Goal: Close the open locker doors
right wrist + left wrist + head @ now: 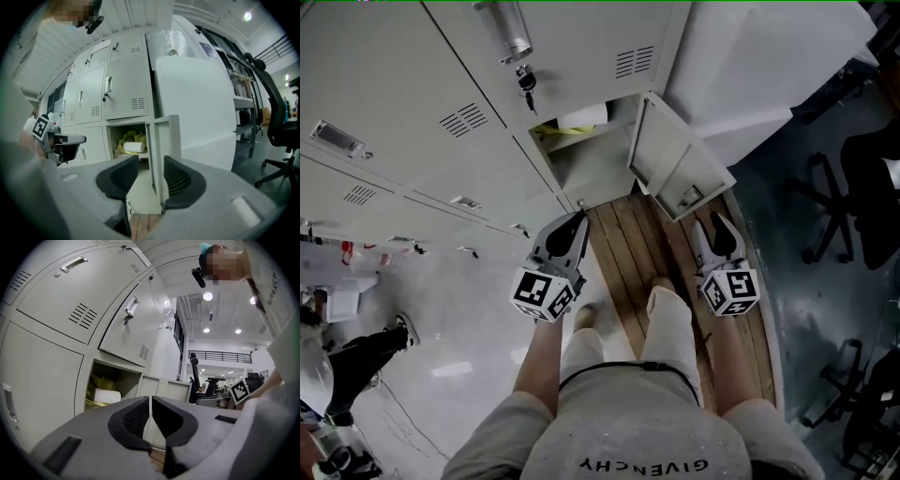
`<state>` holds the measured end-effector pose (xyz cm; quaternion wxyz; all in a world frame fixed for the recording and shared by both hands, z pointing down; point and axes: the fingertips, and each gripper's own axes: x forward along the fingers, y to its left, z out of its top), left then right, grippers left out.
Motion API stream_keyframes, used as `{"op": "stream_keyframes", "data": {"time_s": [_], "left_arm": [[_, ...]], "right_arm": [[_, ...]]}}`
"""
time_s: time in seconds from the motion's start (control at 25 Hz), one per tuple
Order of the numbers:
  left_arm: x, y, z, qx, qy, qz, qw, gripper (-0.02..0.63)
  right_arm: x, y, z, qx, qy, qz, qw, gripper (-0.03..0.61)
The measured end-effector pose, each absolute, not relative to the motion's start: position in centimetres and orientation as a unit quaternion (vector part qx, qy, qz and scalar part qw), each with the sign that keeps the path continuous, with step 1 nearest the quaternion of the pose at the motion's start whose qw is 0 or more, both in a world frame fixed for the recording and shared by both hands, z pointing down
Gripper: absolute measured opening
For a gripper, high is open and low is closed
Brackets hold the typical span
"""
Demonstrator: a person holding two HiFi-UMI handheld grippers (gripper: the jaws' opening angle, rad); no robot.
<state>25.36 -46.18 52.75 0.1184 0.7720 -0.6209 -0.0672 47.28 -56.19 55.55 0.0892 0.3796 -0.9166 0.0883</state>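
Observation:
The bottom locker stands open, with a white roll and yellow material inside. Its grey door swings out to the right over the wooden floor strip. In the right gripper view the door's edge shows between the fingers of my right gripper, a little beyond them and untouched; that gripper is open. My left gripper points at the locker's bottom left corner, shut on nothing. The left gripper view shows the open compartment and the door ahead.
Closed lockers fill the wall to the left; keys hang from the one above. A white rounded panel stands right of the door. Office chairs are on the right. Another person's legs show at far left.

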Motion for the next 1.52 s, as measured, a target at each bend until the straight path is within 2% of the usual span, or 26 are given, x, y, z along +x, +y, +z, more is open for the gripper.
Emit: {"op": "stream_keyframes", "data": {"time_s": [0.4,0.92,1.52], "left_arm": [[26.6,-47.6,54.8,0.754,-0.643,-0.053,0.124,0.017],[25.2,-45.4,55.6,0.744,-0.653,-0.058,0.133,0.017],[16.8,-38.1,55.3,0.734,-0.663,-0.059,0.135,0.017]], "right_arm": [[47.8,-61.6,57.0,0.374,-0.919,0.092,0.083,0.206],[45.7,-60.1,57.5,0.361,-0.924,0.081,0.092,0.206],[36.6,-51.7,57.8,0.342,-0.93,0.085,0.105,0.169]]}}
